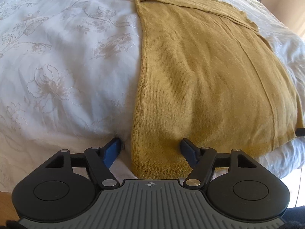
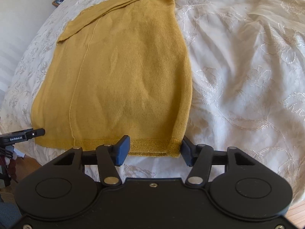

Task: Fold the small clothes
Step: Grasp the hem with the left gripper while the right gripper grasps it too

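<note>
Both jaws stand spread over the hem corners of a mustard knit garment, pinching nothing: the left gripper straddles its left corner, the right gripper its right. It lies flat on a white floral-embroidered bedspread. Wooden floor shows below; a framed picture stands far off.

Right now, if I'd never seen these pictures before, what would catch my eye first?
The mustard-yellow knit garment would: it lies flat in the middle of a white bedspread embroidered with flowers, its sleeves folded across the far end. Next you'd notice the left gripper and right gripper, black with blue pads, each with jaws apart straddling one near corner of the garment's ribbed hem.
</note>
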